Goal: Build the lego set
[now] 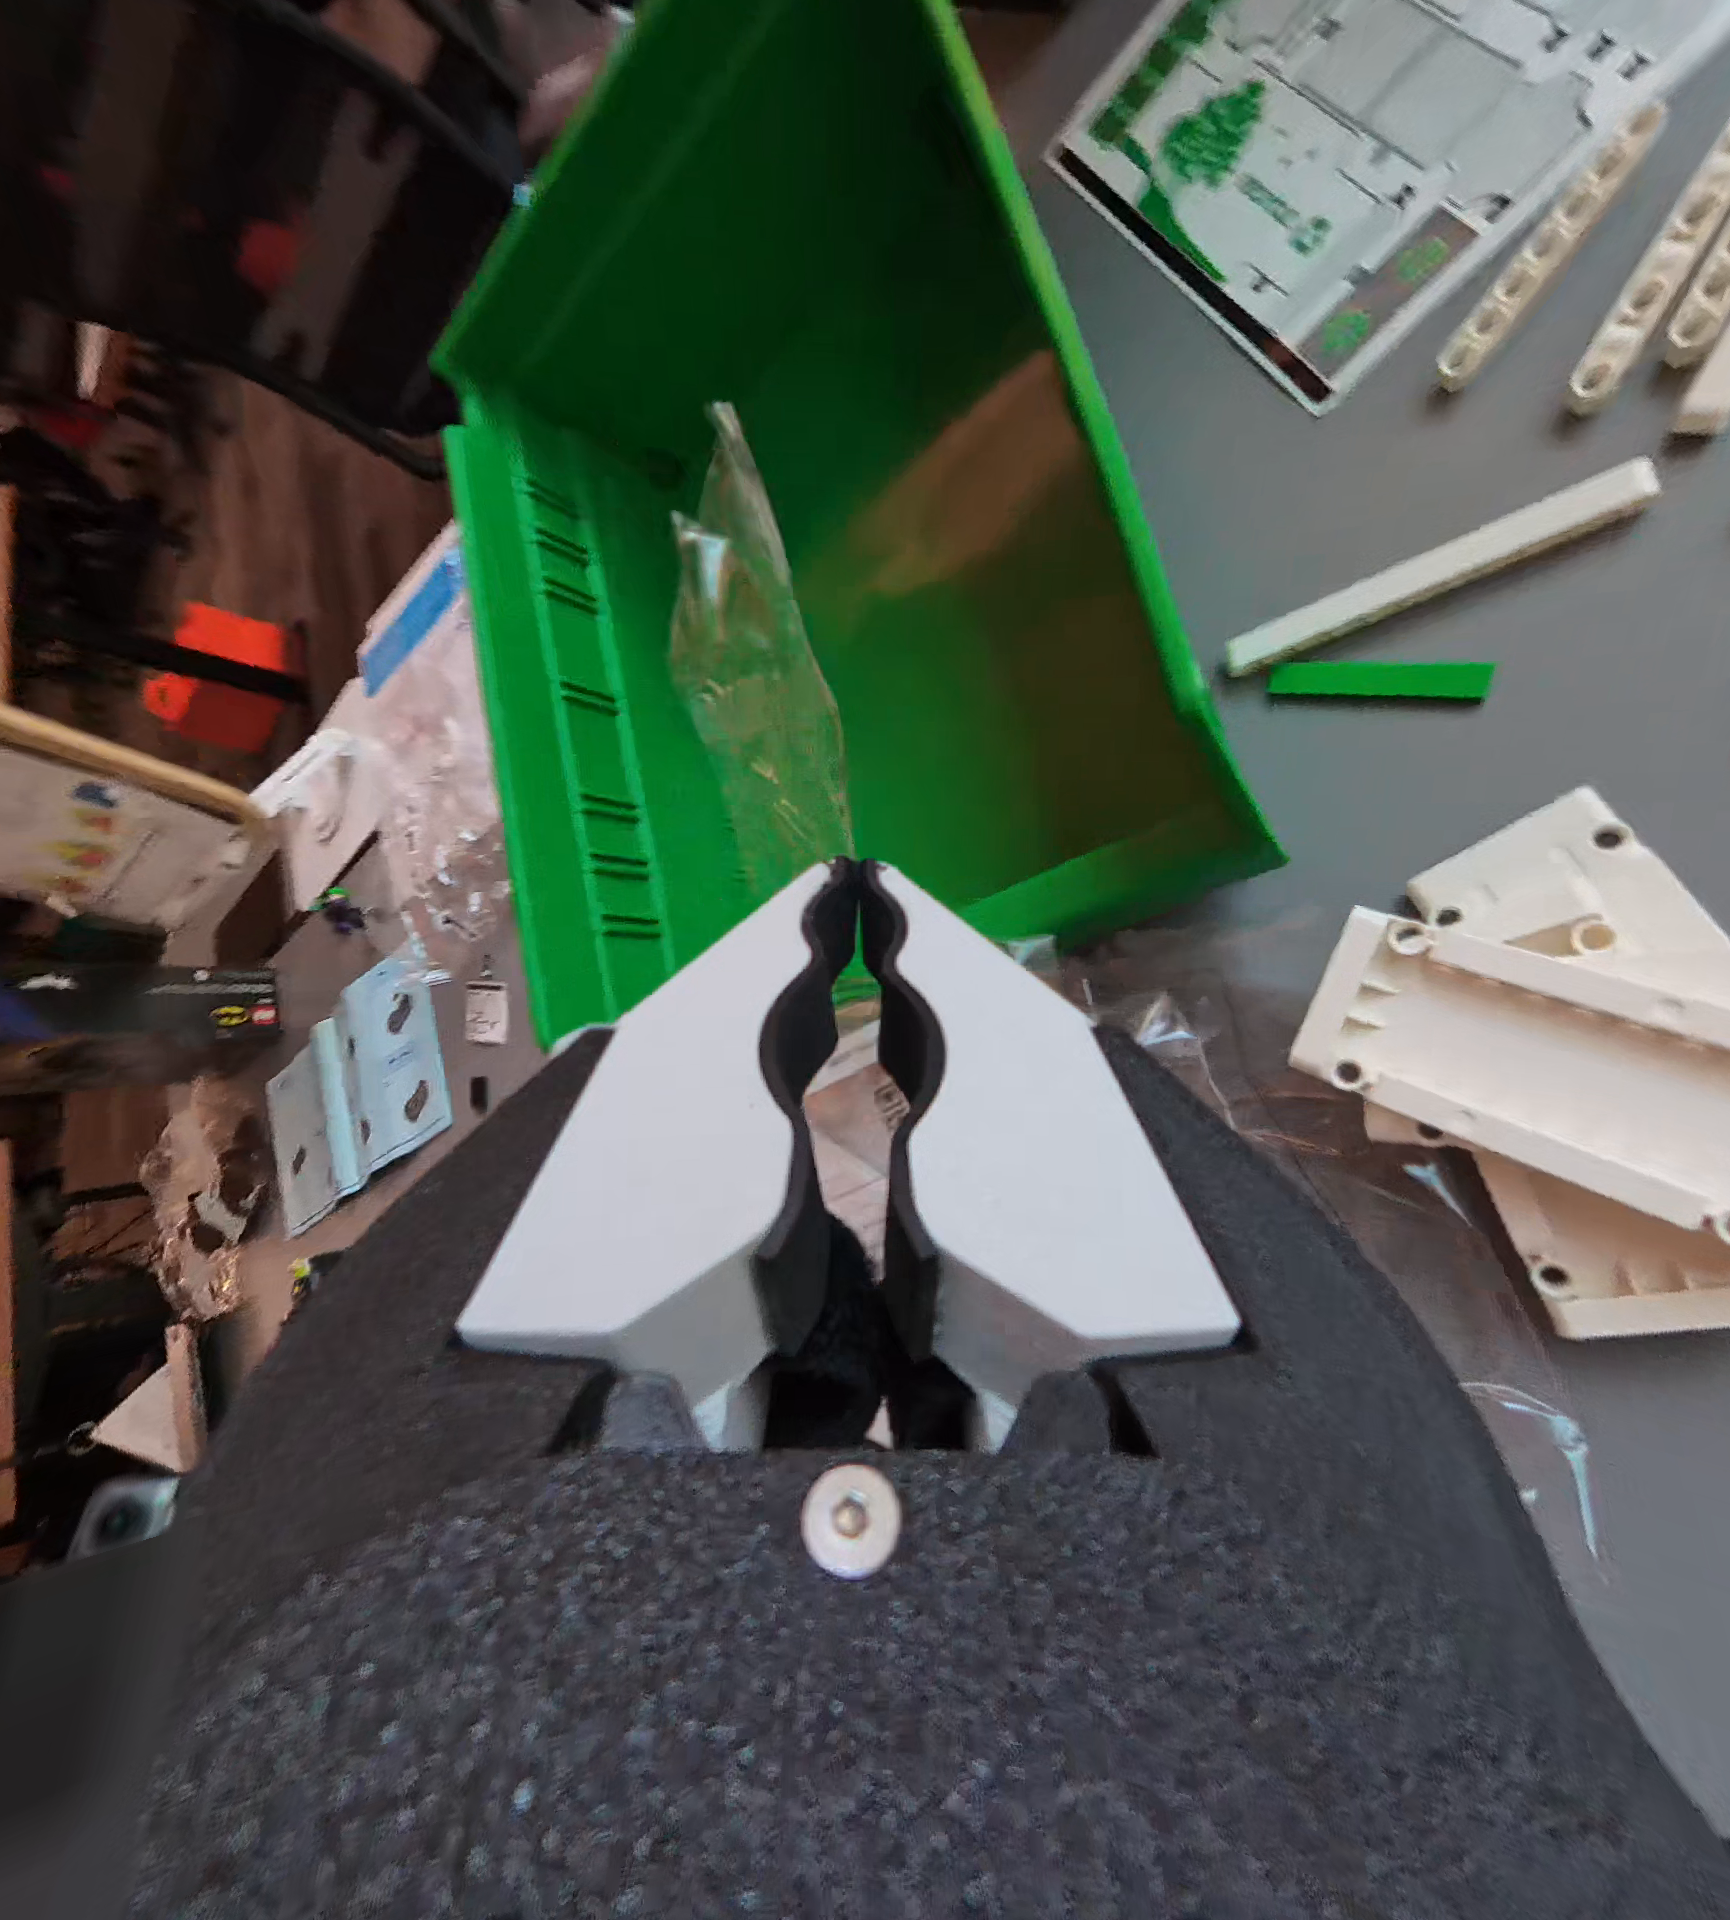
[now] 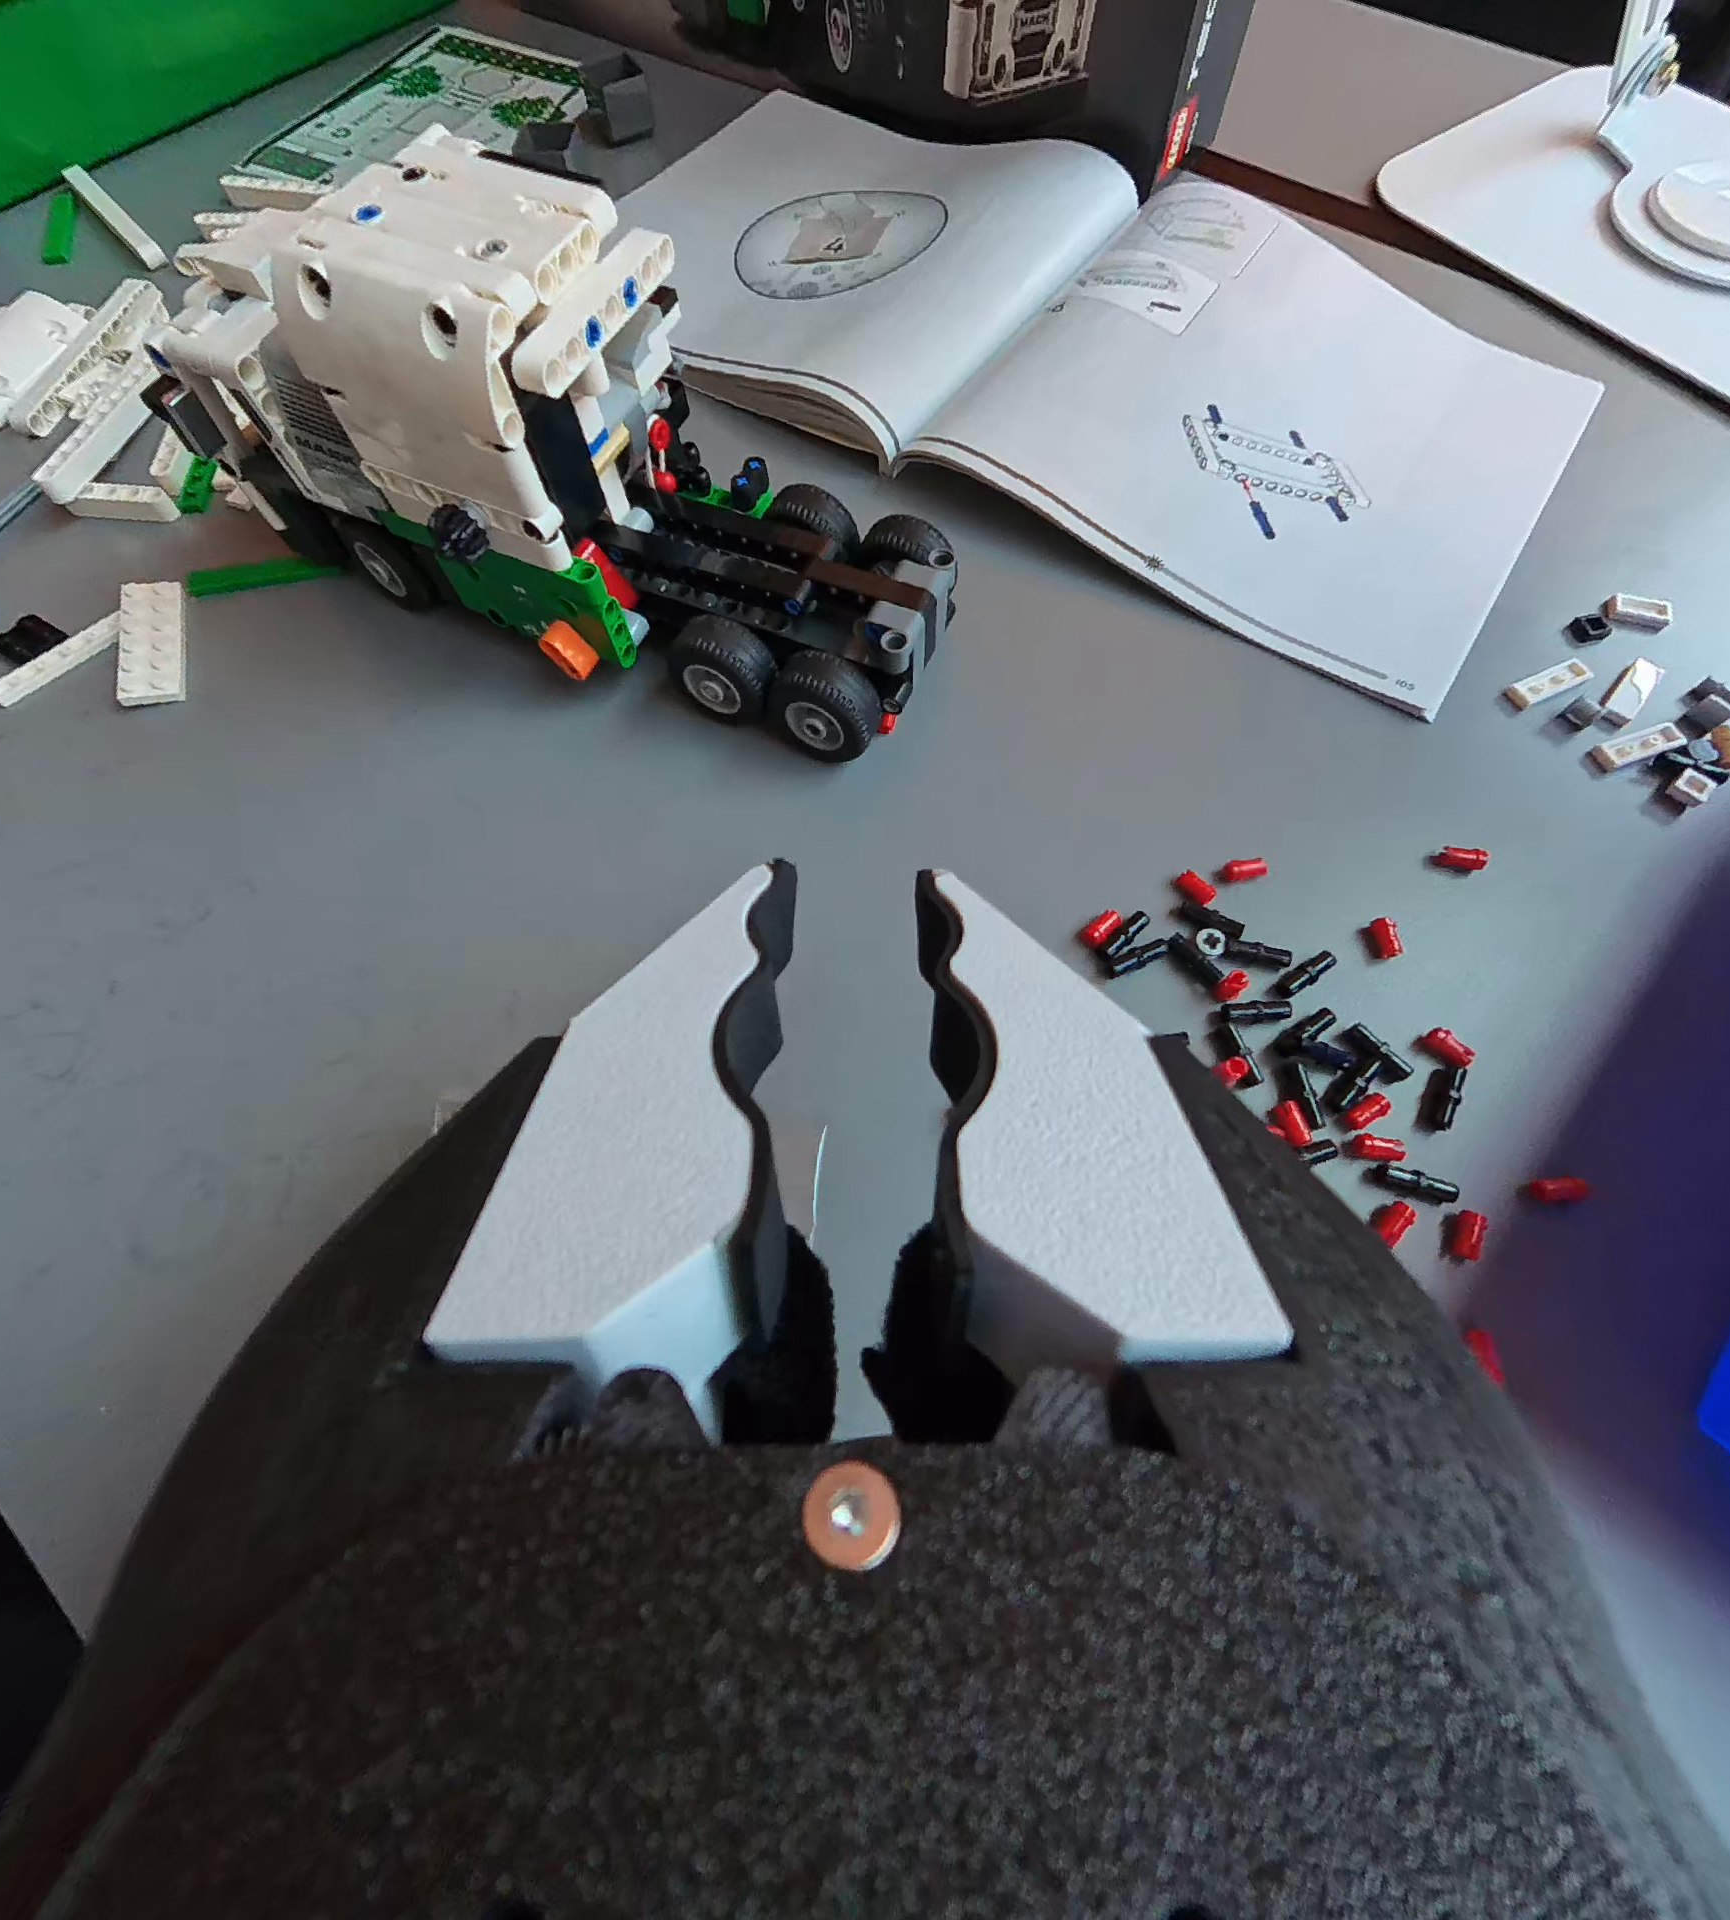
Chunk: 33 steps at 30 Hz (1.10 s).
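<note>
My right tool (image 2: 853,873) hangs open and empty over the desk (image 2: 321,935), my left tool (image 1: 857,868) is closed on nothing, so I should pick one black pin (image 2: 1308,1023) just right of it, truck (image 2: 528,468) ahead-left.

Lighting: bright, even, soft; faint shadows on the grey table (image 2: 321,935). Left wrist view: motion blur throughout, heaviest at left edge; warm glare patch inside the green bin (image 1: 840,436). Right wrist view: sharp centre, blurred blue smear at right edge. Both: strong wide-angle bending at borders.
</note>
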Each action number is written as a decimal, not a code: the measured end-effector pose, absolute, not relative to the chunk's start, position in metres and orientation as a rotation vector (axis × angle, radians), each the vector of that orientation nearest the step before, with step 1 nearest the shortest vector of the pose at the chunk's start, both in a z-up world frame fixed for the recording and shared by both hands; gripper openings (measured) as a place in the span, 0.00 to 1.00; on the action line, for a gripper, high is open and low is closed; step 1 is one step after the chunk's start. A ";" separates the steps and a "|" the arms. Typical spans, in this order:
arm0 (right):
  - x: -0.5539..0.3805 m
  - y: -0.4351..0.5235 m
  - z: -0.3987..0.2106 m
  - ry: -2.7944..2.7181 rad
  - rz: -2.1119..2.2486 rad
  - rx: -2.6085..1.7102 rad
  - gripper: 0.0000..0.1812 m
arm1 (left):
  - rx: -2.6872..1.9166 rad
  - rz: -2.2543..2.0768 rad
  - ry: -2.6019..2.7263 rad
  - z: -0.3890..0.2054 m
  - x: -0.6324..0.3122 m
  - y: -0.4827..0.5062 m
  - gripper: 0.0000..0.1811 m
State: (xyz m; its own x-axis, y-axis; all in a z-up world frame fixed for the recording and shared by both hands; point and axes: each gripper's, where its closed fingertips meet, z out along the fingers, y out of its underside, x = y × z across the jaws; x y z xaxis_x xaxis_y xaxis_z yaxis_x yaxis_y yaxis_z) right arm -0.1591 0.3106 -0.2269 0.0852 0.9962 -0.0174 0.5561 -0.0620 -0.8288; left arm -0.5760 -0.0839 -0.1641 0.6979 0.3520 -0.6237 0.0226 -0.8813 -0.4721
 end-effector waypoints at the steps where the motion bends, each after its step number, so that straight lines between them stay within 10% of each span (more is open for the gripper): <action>1: -0.159 0.310 -0.227 -1.551 0.837 -1.702 0.12 | -2.528 0.991 -0.250 -0.175 -0.575 -0.078 0.00; 33: -0.083 0.258 -0.255 -1.644 0.989 -1.681 0.17 | -2.241 -0.538 0.157 -0.266 -0.138 0.232 0.19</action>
